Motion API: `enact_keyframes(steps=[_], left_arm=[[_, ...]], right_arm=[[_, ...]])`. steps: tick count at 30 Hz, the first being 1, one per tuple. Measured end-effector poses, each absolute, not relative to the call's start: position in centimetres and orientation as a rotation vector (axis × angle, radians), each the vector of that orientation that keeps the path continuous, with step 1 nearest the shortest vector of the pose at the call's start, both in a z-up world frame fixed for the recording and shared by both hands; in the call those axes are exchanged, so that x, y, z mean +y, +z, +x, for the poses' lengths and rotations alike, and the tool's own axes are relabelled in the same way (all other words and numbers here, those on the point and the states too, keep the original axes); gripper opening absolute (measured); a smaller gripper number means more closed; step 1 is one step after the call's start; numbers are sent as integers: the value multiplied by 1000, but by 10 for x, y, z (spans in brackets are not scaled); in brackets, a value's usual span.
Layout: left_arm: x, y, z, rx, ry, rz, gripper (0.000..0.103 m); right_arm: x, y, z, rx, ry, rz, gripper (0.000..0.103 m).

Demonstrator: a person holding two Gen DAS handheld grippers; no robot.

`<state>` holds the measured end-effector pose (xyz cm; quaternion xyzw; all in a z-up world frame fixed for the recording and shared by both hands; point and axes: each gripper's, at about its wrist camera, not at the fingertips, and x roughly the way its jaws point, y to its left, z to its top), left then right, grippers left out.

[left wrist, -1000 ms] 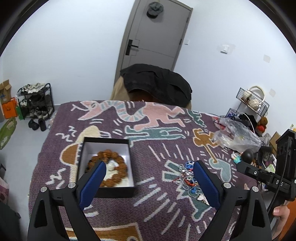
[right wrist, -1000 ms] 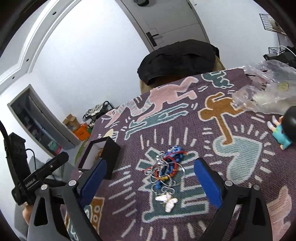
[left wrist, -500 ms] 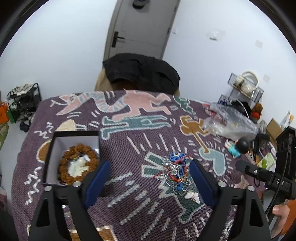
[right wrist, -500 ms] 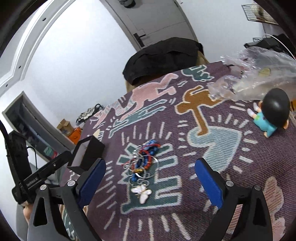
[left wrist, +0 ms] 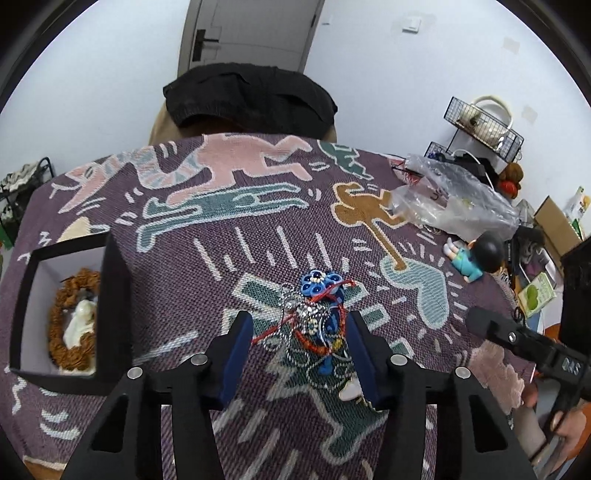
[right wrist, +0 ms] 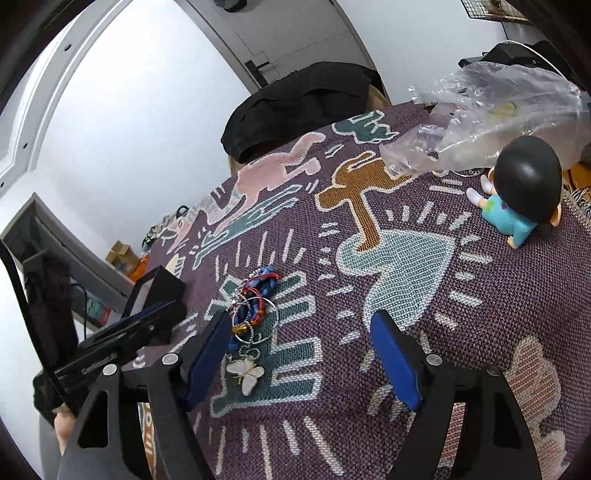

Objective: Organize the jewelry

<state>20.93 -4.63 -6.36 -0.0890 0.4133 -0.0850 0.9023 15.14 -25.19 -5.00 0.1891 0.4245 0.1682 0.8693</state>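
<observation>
A purple woven cloth [left wrist: 177,295] with cartoon figures in pink, teal and brown covers the desk, in a white-walled room with a grey door [left wrist: 251,33] at the back.

Nearest in the left wrist view, the left claw [left wrist: 297,328] is partly open – its 2 blue pads stand on either side of the jewelry pile [left wrist: 314,325], a tangle of red cord, silver bead chain and blue pieces lying on the cloth. The pads flank the near part of the pile, not yet pressed onto it. A blue flower-shaped piece [left wrist: 319,282] lies at the far end of the tangle. To the left sits an open black box [left wrist: 114,295] with a white inside, holding a brown bead bracelet [left wrist: 64,321] coiled around a pale object.

In the right wrist view, the right claw [right wrist: 299,343] is wide open and holds nothing; the pile [right wrist: 255,302] lies just inside its left pad, with a white butterfly pendant [right wrist: 245,371] at the near end.

Farther right on the cloth lies a small figurine [left wrist: 476,256] with a black head and teal shirt, and just beyond it a crumpled clear plastic bag [left wrist: 454,199]. Behind the desk's far edge a black garment [left wrist: 251,96] is draped over a tan chair – and a wire rack [left wrist: 484,129] stands against the right wall.
</observation>
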Motion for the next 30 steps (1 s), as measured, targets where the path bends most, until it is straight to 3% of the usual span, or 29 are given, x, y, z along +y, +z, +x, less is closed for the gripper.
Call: enact_keyframes(steps=[6,11,24,26,30], left_arm=[[-48,-81,236,912,-170,-221,50],[-49,-98,255,955,-147,-253,38],[-67,-109,260,980,-100,-167,37],[-65,-110,261,985,-141,-204,21],[-64,-106,259,982,-158,-221,17]], right_arm=[[-256,-59,155,907,346,413,72],[-262,-66,157,917,331,429,72],[-271,-73,159,931,318,458,72],[-268,-72,159,932,324,454,72],[-261,-70,159,932,334,441,72]])
